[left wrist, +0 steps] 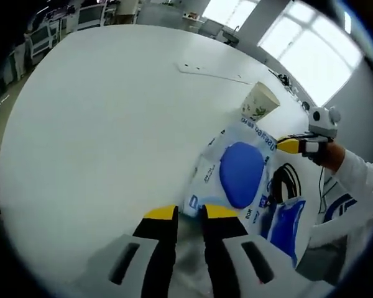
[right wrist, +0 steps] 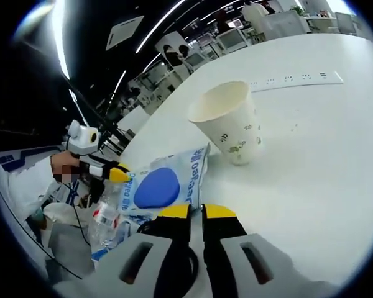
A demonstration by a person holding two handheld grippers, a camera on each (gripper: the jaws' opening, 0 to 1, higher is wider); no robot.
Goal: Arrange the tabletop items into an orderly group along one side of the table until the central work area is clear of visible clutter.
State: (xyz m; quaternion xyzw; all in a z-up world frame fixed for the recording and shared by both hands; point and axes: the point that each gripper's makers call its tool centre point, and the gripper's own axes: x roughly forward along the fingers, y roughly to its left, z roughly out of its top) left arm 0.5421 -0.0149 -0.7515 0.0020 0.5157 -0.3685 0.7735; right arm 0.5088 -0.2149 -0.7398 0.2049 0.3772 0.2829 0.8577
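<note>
We see a white pack (left wrist: 239, 177) with a blue oval patch lying flat on the white table (left wrist: 99, 124), near the table's edge. In the left gripper view its long axis runs from the left gripper (left wrist: 189, 212) up towards the paper cup (left wrist: 258, 102); one short end meets the yellow tips, the other points at the cup. In the right gripper view the pack (right wrist: 165, 180) lies just left of the cup (right wrist: 229, 121) and reaches the right gripper (right wrist: 196, 211). Blue print runs along the pack's edge, but we cannot read it with confidence.

The cup stands upright, mouth open, with a small green leaf motif on its side; it is close beside the pack's far end. A clear bottle (right wrist: 107, 217) with a red-and-white label lies by the pack at the table's edge; its text is too small to read. A white power strip (right wrist: 301, 79) lies well beyond the cup.

Each gripper's jaws stand nearly together, with a narrow gap; we cannot tell whether either pinches the pack's edge. In the left gripper view the right gripper (left wrist: 290, 146) enters from the right, held by a hand (left wrist: 332, 155) in a white sleeve (left wrist: 367, 177). In the right gripper view the left gripper (right wrist: 115, 172) enters from the left.
</note>
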